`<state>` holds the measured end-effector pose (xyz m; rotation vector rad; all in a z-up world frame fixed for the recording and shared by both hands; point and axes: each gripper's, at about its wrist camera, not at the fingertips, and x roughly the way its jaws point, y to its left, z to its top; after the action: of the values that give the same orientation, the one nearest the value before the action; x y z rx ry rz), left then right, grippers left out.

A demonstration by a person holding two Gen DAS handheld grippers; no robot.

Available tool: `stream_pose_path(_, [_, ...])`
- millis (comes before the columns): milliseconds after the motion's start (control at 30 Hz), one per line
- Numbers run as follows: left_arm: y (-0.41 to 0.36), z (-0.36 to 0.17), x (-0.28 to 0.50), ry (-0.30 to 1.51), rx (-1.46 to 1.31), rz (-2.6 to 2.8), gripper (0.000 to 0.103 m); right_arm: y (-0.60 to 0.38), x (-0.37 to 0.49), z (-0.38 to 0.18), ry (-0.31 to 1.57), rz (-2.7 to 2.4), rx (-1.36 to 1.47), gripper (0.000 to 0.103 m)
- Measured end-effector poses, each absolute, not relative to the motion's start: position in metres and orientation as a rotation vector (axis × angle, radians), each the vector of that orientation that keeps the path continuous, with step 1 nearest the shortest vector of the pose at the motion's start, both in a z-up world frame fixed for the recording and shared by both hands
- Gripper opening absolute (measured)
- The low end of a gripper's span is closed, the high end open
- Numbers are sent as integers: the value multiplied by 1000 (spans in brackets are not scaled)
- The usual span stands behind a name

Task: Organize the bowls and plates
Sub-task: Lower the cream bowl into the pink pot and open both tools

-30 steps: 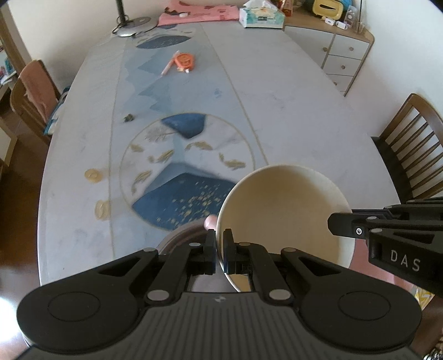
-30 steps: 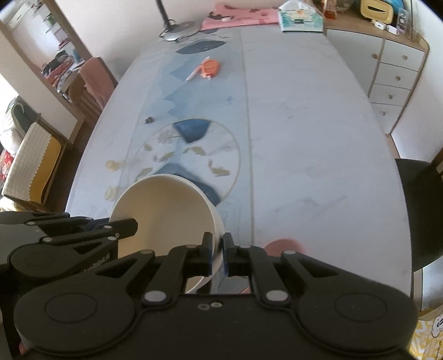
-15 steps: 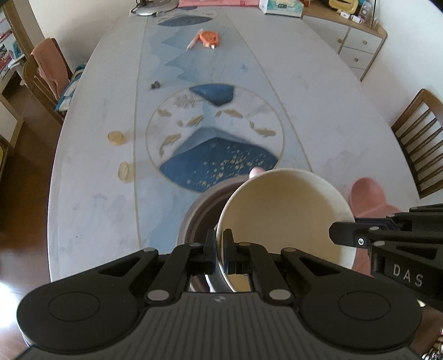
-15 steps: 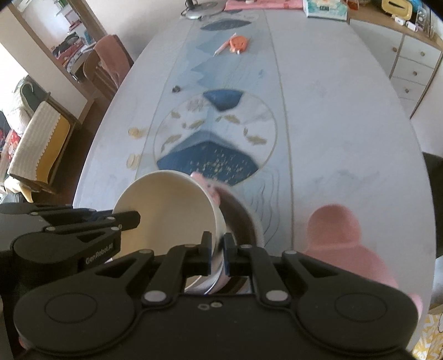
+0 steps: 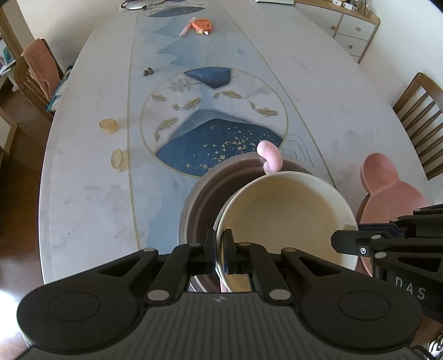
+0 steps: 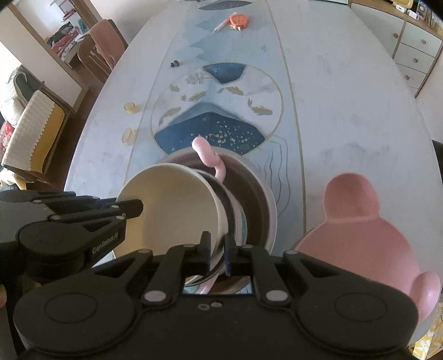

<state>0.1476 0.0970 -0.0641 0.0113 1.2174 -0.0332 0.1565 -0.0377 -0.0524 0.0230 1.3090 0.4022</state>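
Left tongs: pressed together on the near-left rim of the cream bowl.
Right tongs: pinching the opposite rim of the same bowl, the jaws a shade less tight than the left pair.
Cream bowl: carried between both tongs, tilted, directly ahead of the fingertips and over the dark bowl; contact with what lies below cannot be confirmed.
Dark bowl: on the table, just beyond and under the cream bowl; further dishes appear nested in it on the right-tongs side, number unclear.
Pink handle: rises from the stack past the far rim of the cream bowl.
Pink plate: lobed, lying flat, apart from the stack, outboard of the right tongs.
Progress: stack partly built; cream bowl appears close to seating. Judged outstanding: release of this bowl, then the pink plate.
Table: pale oval top with a blue and gold fish medallion ahead of both tongs; an orange tape measure and small yellowish pieces lie farther off.
Room: wooden chairs at either side, white drawer unit at the far right.
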Motion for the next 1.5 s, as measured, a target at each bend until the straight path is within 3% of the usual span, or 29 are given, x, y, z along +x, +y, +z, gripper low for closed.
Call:
stream_pose_path(733, [95, -84, 150, 1219, 60, -32, 6, -29, 161, -60, 1295, 400, -18, 12])
stream_pose_path(1500, [109, -76, 147, 1209, -42, -49, 8, -57, 166, -41, 1244, 485, 45, 34])
